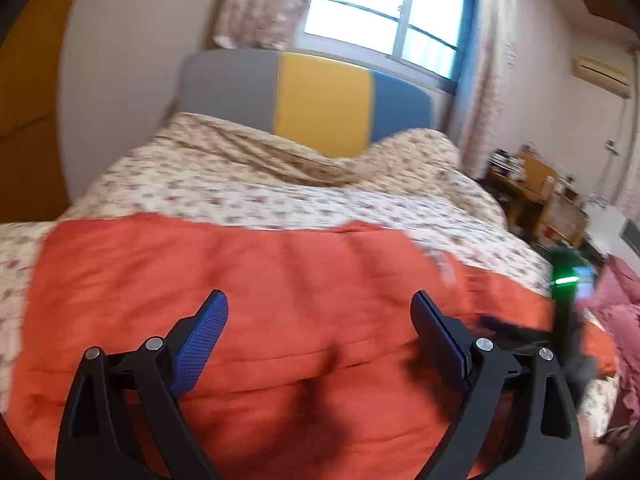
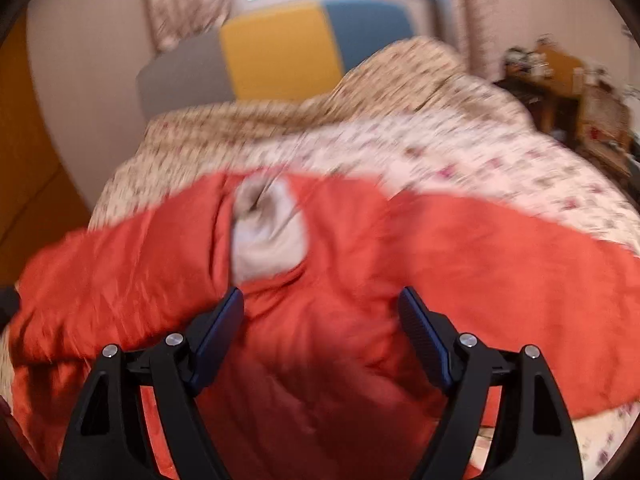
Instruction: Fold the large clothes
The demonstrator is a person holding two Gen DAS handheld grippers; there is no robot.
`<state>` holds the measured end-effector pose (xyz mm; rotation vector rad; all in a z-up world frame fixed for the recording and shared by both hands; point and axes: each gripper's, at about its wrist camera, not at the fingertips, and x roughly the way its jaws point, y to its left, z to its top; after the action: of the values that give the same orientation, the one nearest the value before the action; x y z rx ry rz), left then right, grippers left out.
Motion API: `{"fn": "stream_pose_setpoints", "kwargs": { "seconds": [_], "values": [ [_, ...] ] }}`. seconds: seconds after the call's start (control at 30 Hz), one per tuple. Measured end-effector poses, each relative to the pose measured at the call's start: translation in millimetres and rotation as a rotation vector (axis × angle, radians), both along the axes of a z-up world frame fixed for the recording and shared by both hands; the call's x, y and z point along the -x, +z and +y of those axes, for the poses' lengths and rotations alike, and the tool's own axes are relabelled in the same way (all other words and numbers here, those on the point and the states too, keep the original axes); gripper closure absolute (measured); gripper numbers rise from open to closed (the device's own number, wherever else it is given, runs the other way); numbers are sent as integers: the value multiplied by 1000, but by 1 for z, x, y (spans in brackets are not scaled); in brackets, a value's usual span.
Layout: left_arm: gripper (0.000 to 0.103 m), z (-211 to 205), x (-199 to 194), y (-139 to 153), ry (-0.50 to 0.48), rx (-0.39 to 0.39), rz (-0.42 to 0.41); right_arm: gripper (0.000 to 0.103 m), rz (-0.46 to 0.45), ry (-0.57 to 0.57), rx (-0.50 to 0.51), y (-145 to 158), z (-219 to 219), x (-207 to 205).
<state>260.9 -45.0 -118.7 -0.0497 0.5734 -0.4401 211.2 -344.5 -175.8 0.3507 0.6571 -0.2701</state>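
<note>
Orange jacket lies spread on the floral bed; both grippers' jaws stand apart above it, gripping nothing.

Left gripper: jaws spread wide, nothing between the blue pads, tilted down above the orange garment.
Right gripper: jaws wide apart, empty, angled down over the same garment, not touching it.
</note>
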Motion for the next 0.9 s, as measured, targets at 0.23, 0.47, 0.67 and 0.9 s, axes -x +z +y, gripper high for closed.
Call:
{"fn": "stream_pose_setpoints", "kwargs": {
  "seconds": [0.23, 0.47, 0.67, 0.9],
  "values": [
    [11, 92, -47, -22, 306, -53, 93, 33, -73, 232, 51, 40, 43, -46],
    [10, 130, -74, -48, 375, -48, 179, 47, 81, 315, 11, -13, 70, -115],
    [6, 146, -85, -70, 348, 70, 276, 45, 82, 314, 75, -26, 79, -116],
    [5, 148, -75, -68, 345, 70, 260, 29, -13, 270, -5, 12, 59, -65]
  ]
}}
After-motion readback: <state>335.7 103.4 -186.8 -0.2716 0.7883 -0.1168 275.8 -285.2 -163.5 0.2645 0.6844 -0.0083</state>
